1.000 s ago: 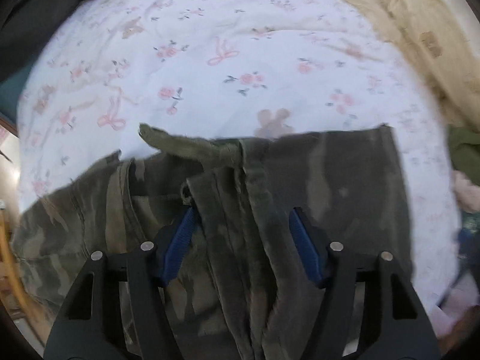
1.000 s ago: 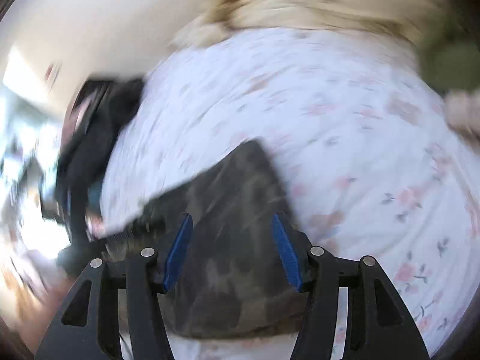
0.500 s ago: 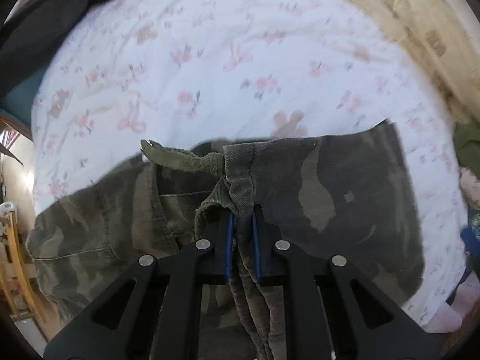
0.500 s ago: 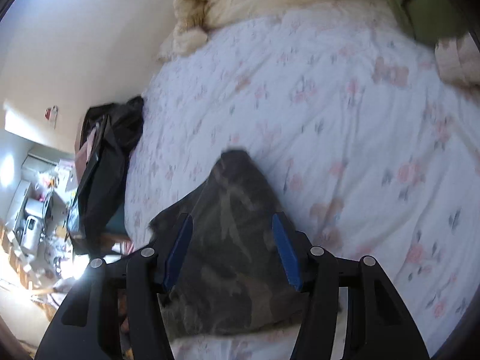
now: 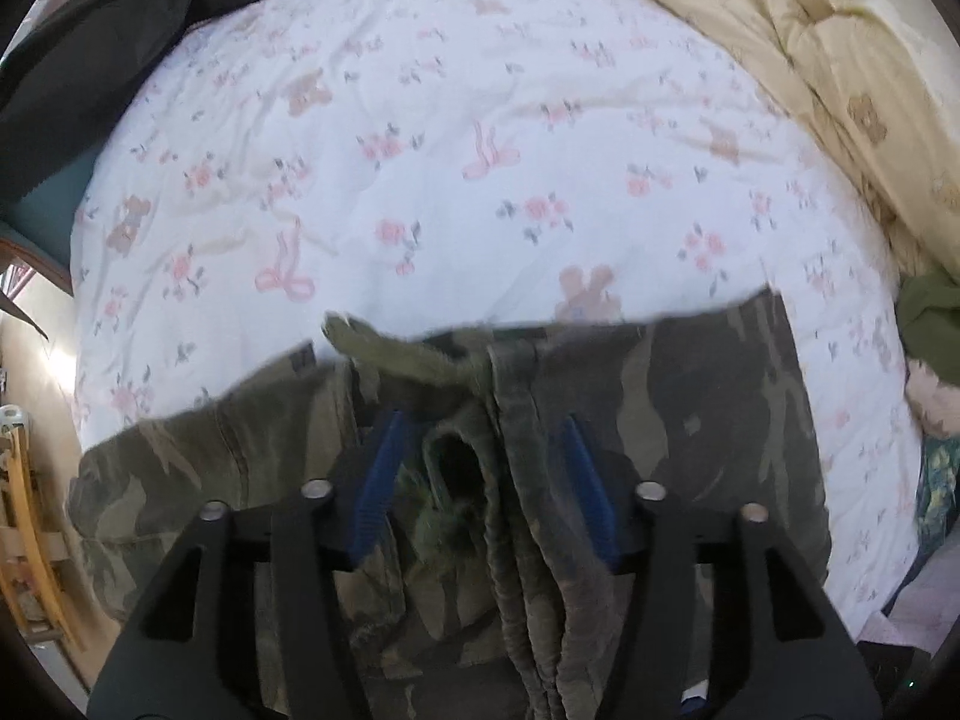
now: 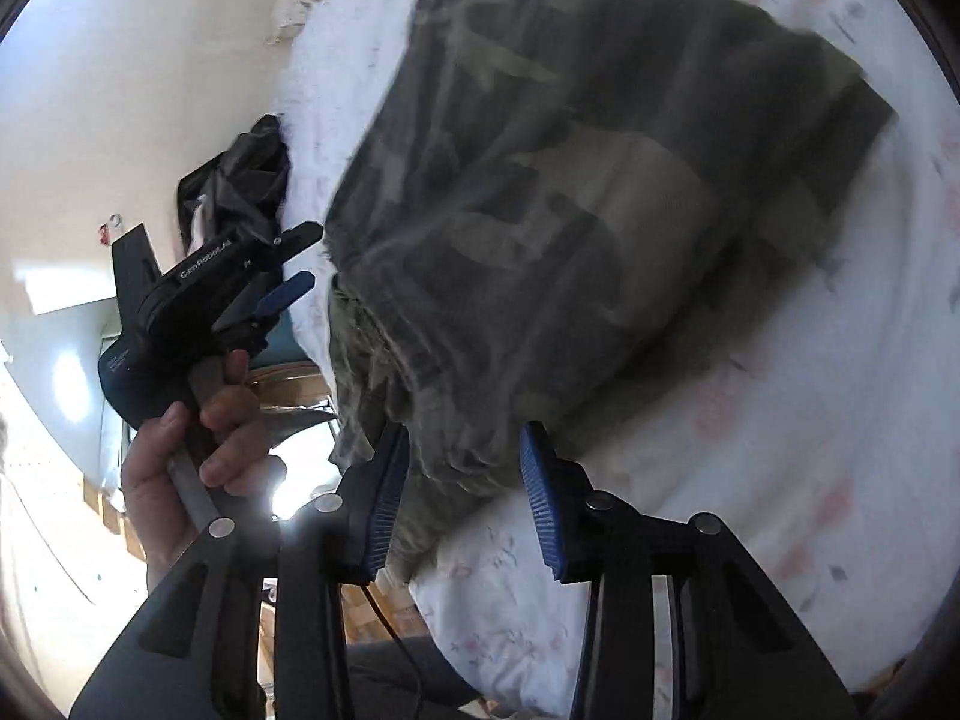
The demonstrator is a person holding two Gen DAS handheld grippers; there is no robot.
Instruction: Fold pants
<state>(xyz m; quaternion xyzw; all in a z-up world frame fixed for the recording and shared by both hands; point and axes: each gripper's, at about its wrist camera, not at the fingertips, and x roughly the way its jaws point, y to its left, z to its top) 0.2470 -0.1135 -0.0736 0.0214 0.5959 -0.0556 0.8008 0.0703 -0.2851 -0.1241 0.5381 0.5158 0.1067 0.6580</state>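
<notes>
Camouflage pants [image 5: 708, 420] lie folded on the flowered white bed sheet [image 5: 480, 180]. In the left wrist view my left gripper [image 5: 483, 480] hangs just above their bunched middle seam [image 5: 510, 408]. Its jaws are opening, and the blue pads [image 5: 378, 480] stand clear of the cloth on both sides. In the right wrist view my right gripper [image 6: 465, 498] straddles the near hem of the pants [image 6: 570, 210] at the bed's edge. Its jaws are closing with cloth between them, though no firm pinch shows. The left gripper [image 6: 303, 258] also shows there, held by a hand [image 6: 198, 438].
A cream quilt [image 5: 840, 90] is heaped at the back right and a black bag [image 5: 90, 30] sits at the back left. Green cloth [image 5: 930, 312] lies at the right edge. A wooden frame [image 5: 30, 540] stands beside the bed, and the mattress edge [image 6: 510, 630] drops off near the right gripper.
The left gripper pinched the bunched seam half a second ago and has let go, rising slightly. The right gripper swung down, rolled, and came to the pants' near hem with narrower jaws.
</notes>
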